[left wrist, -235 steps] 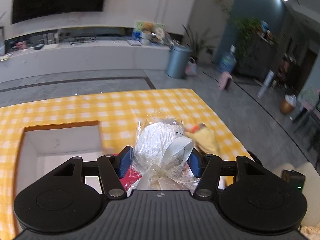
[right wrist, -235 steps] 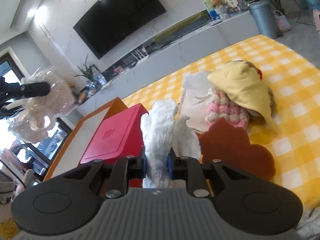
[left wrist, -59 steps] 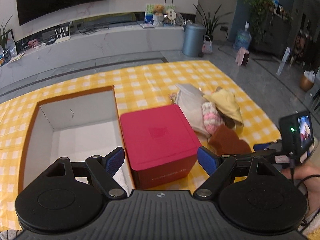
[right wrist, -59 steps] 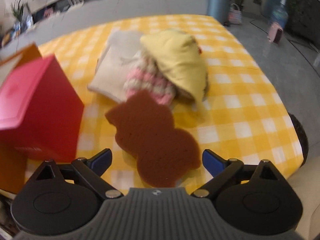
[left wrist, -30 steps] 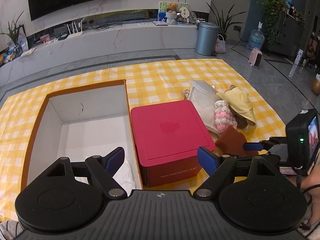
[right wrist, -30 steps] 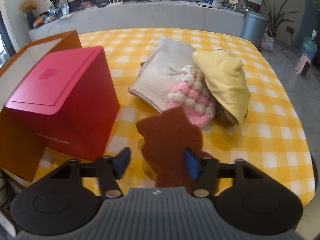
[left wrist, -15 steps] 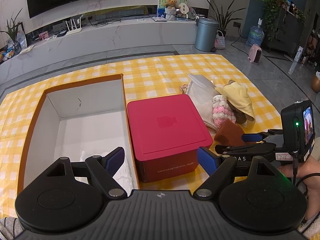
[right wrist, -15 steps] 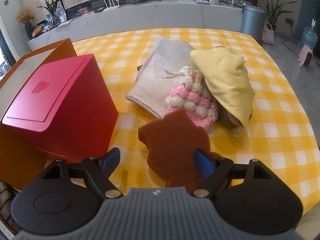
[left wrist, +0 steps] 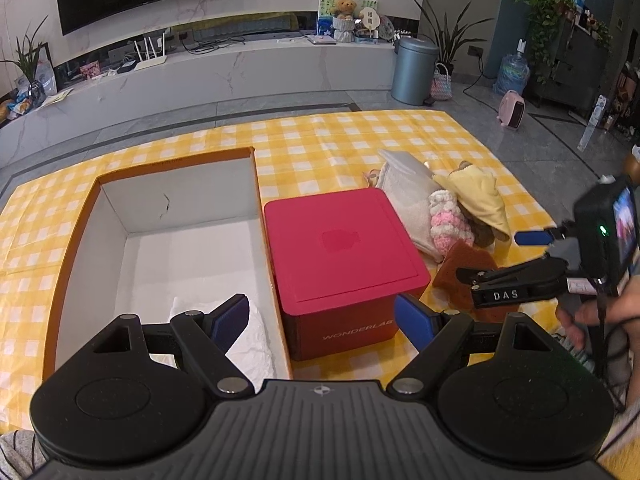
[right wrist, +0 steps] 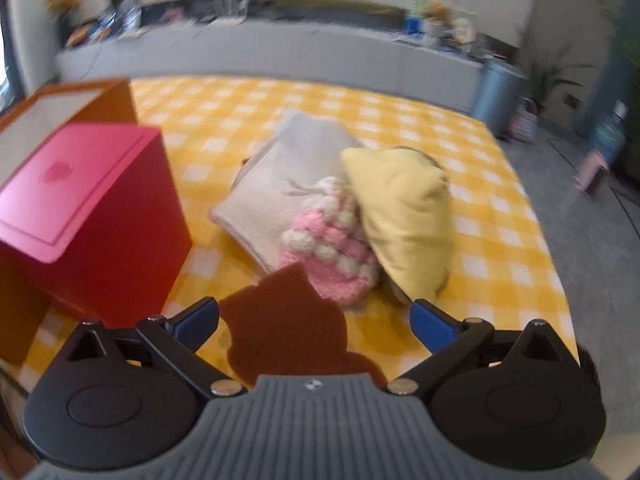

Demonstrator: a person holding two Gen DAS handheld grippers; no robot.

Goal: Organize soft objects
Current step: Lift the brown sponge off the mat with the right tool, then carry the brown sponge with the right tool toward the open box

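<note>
A pile of soft things lies on the yellow checked cloth: a cream cloth (right wrist: pixel 272 196), a pink and white knitted piece (right wrist: pixel 332 248), a yellow cloth (right wrist: pixel 404 216) and a brown bear-shaped sponge (right wrist: pixel 288 332). My right gripper (right wrist: pixel 314 320) is open, its fingers either side of the sponge, which lies flat. It also shows in the left wrist view (left wrist: pixel 496 256). My left gripper (left wrist: pixel 320 320) is open and empty above the near end of the orange open box (left wrist: pixel 76 236), which holds a white soft item (left wrist: pixel 248 344).
A closed red box (left wrist: pixel 340 248) stands between the orange box and the pile. The table's right edge drops to a grey floor. A grey bin (left wrist: pixel 412 70) and a long white counter (left wrist: pixel 220 72) stand behind the table.
My right gripper closed partly on the sponge a second ago, then opened wide again; the sponge lies on the cloth. My left gripper has barely moved and stays open.
</note>
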